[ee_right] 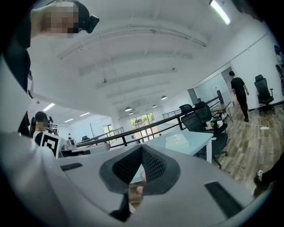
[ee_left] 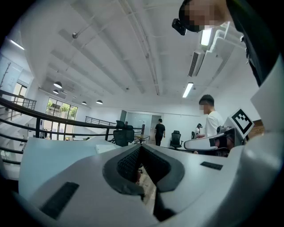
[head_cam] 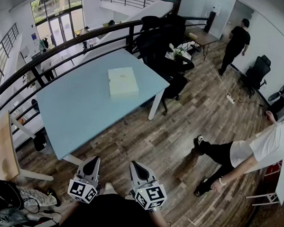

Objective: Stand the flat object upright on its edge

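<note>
Low at 6 o'clock, 2 grippers point toward 12: left gripper and right gripper, each with fingers clenched together, nothing between them. Beyond, toward 11 o'clock, the light blue table carries the flat pale box, lying on its broad face, well apart from both. A person in a white shirt is at 4 o'clock; a person in black at 1.

Pale flat box, lying flat on light blue table, far end
</note>
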Demonstrator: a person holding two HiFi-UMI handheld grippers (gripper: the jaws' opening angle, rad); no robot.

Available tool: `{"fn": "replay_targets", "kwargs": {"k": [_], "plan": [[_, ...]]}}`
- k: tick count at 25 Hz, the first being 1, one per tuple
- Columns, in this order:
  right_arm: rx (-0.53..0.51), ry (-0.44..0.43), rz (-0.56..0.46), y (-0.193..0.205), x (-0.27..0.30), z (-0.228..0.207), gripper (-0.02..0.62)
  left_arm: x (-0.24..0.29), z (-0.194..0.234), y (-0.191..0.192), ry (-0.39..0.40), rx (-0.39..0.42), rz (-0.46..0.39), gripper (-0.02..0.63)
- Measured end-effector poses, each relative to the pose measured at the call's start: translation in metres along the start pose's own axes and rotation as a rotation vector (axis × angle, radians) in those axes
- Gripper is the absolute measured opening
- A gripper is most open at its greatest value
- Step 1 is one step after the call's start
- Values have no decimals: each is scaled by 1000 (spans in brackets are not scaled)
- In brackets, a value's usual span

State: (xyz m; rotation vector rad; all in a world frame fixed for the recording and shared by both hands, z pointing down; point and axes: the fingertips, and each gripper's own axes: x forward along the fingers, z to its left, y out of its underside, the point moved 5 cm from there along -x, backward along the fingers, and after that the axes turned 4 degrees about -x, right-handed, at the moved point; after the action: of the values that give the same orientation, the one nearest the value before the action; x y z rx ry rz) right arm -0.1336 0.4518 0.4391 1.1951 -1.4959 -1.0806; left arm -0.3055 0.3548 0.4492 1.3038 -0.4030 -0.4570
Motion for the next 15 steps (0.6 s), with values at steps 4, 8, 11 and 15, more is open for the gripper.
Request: {"fn": "replay_targets", "kwargs": {"k": [4,8,11,15], "plan": [[-3,-10,4,-1,-6,-2,8,-2,-9,4,-12,-10,9,3],[0,-26,12,4,-13,-7,8,-5,-18,7,-30,-4,12,3],[2,-35,21,7,-17,-11,8,-5,-22,11,-46,-9,9,3],[4,-49,31,5,-22,-19,8,-2,-31,11,-64,-12,13,3]]}}
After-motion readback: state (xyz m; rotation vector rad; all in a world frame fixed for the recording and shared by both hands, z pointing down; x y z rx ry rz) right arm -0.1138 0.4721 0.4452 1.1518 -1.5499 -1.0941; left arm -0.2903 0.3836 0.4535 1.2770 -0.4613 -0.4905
